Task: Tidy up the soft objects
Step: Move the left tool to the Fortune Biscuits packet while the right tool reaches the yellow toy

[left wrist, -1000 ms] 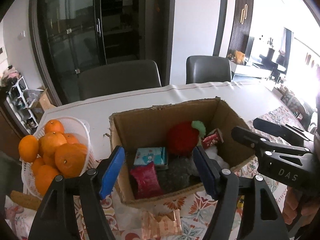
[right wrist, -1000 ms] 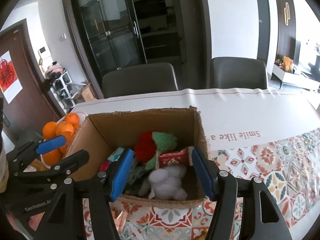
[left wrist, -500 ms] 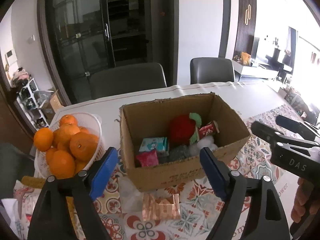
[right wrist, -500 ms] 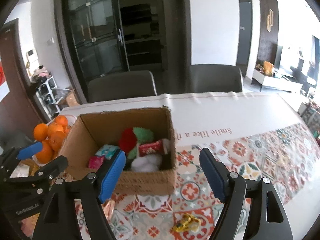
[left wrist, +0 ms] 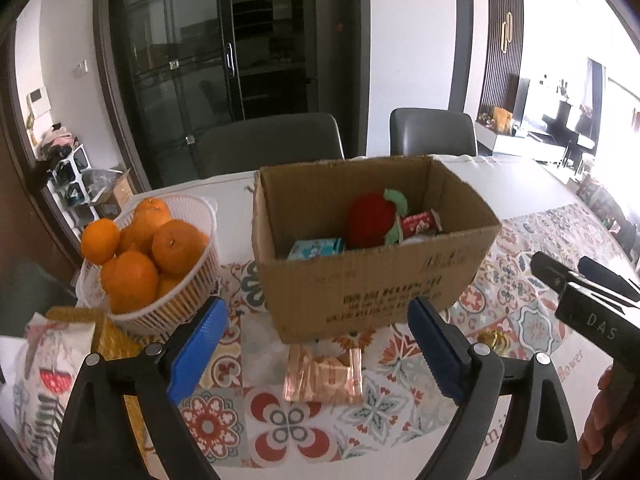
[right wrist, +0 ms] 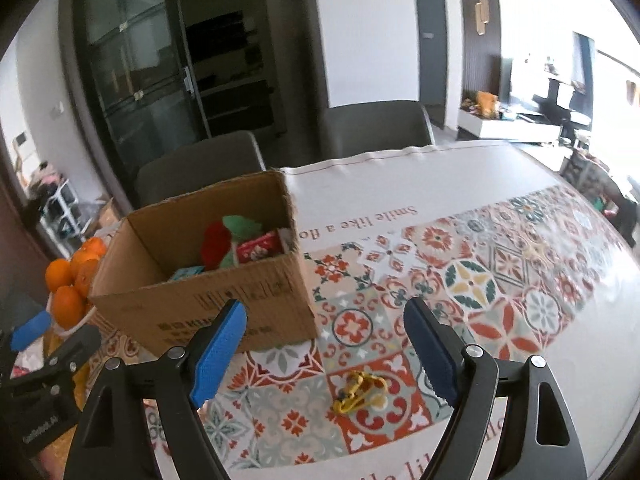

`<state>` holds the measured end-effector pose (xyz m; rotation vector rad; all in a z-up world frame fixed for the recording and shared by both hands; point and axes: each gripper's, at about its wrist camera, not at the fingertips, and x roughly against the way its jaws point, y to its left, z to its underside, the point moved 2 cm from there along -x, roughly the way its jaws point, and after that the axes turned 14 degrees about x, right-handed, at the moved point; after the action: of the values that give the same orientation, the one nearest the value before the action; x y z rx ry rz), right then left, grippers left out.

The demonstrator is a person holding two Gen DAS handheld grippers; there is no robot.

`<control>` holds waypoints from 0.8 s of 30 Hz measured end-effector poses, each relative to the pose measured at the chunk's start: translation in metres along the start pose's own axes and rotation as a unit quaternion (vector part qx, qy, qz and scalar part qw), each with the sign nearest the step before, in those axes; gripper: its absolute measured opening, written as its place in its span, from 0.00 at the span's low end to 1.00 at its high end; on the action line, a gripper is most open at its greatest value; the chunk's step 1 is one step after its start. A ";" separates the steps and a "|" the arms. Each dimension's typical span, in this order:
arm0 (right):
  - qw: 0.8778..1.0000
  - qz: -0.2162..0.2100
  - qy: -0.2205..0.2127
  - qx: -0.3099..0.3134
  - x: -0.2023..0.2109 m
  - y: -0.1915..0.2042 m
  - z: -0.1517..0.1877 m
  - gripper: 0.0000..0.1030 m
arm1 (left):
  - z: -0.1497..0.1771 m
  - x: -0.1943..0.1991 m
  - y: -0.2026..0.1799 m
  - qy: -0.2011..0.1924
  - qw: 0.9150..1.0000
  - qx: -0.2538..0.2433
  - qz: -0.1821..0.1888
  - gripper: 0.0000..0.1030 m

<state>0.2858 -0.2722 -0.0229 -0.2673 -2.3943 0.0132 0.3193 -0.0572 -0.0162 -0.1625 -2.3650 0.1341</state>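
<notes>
An open cardboard box (left wrist: 372, 280) stands on the patterned tablecloth; it also shows in the right wrist view (right wrist: 224, 300). Inside lie a red plush strawberry (left wrist: 370, 218), a red packet (left wrist: 420, 222) and a light blue packet (left wrist: 316, 248). My left gripper (left wrist: 316, 344) is open and empty, in front of the box, above a shiny copper packet (left wrist: 324, 372). My right gripper (right wrist: 326, 350) is open and empty, to the right of the box, above a small yellow item (right wrist: 358, 390) on the cloth.
A white basket of oranges (left wrist: 160, 264) stands left of the box. A printed bag (left wrist: 48, 380) lies at the near left edge. Two grey chairs (left wrist: 272, 144) stand behind the table. The tablecloth (right wrist: 500, 280) stretches off to the right.
Both grippers have pulled back from over the box toward the near edge, staying open. The right gripper has also swung to the right, bringing the yellow item into view.
</notes>
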 end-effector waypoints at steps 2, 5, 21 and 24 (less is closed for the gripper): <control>1.000 0.012 -0.008 -0.006 0.003 0.000 0.009 0.80 | 0.007 0.001 0.003 -0.005 1.000 0.002 0.001 0.90; 1.000 0.025 -0.015 -0.009 0.007 0.002 0.021 0.80 | 0.019 -0.001 0.007 -0.010 1.000 -0.002 0.001 0.93; 0.993 0.059 0.004 -0.104 -0.009 -0.009 0.087 0.80 | 0.068 -0.037 0.014 0.033 0.999 -0.016 0.000 0.93; 0.992 0.057 0.010 -0.115 -0.014 -0.010 0.096 0.80 | 0.075 -0.045 0.014 0.042 0.999 -0.014 0.000 0.93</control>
<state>0.2301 -0.2782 -0.1030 -0.5089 -2.3574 -0.2127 0.3006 -0.0542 -0.1025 -0.1789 -2.2832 0.0914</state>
